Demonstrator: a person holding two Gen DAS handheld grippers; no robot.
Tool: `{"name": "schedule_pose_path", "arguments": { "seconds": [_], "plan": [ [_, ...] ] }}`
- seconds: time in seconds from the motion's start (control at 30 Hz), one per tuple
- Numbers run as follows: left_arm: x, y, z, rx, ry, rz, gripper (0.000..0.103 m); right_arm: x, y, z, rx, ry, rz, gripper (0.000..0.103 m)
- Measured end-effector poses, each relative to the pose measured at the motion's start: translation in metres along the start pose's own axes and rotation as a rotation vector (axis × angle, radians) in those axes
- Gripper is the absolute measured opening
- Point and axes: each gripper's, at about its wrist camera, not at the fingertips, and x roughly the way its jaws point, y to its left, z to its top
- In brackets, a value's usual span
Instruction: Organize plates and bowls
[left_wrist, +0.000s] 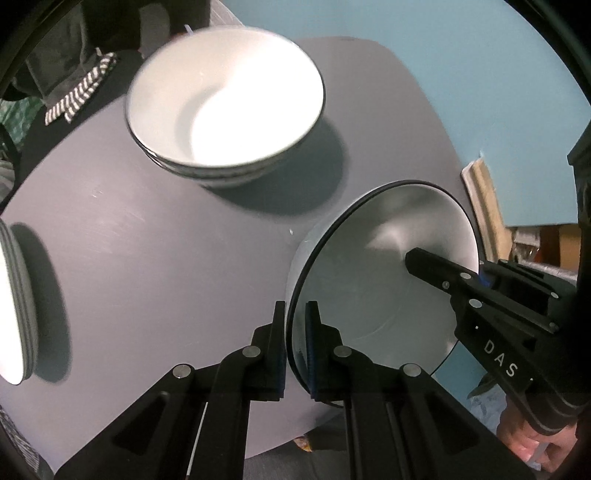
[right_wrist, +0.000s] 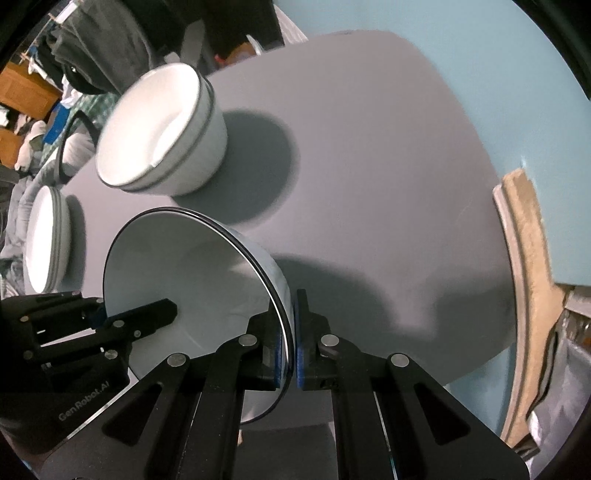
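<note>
Grey table (right_wrist: 369, 166) against pale blue wall (right_wrist: 443, 55); beige moulding (right_wrist: 528, 229) right of table; clothing heap (right_wrist: 92, 48) beyond its far-left corner.

Bowl (left_wrist: 373, 273) glossy glazed ceramic; table (left_wrist: 155, 258) matt grey, smooth; gripper (left_wrist: 295, 347) black plastic.

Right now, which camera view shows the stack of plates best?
The right wrist view: the stack of plates lies wholly in view at the table's far left edge. The left wrist view shows only part of it, cut by the picture's edge.
</note>
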Motion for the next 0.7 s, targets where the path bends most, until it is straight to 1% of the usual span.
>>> {"name": "schedule_pose_path", "arguments": {
  "seconds": [0.07,0.13,0.27,0.4,0.57,0.7],
  "plan": [
    [-0.011,0.003,0.003,-0.01,-0.02,0.001,0.008,-0.007,0.004,0.002,-0.007,-0.013,0.002,0.005],
    [-0.019,0.006,0.005,-0.021,-0.039,0.007,0.007,-0.006,0.004,0.0,-0.015,-0.022,0.003,0.005],
    [-0.036,0.011,0.011,-0.046,-0.077,0.013,0.007,-0.016,0.015,0.007,-0.035,-0.045,0.004,0.005],
    [-0.051,0.025,0.023,-0.076,-0.113,0.024,0.007,-0.02,0.021,0.021,-0.063,-0.073,0.009,0.005],
    [-0.06,0.034,0.039,-0.104,-0.146,0.038,0.007,-0.023,0.035,0.044,-0.109,-0.097,0.009,0.005],
    [-0.067,0.046,0.058,-0.127,-0.18,0.051,0.007,-0.023,0.043,0.063,-0.139,-0.113,0.016,0.005]
  ]
}}
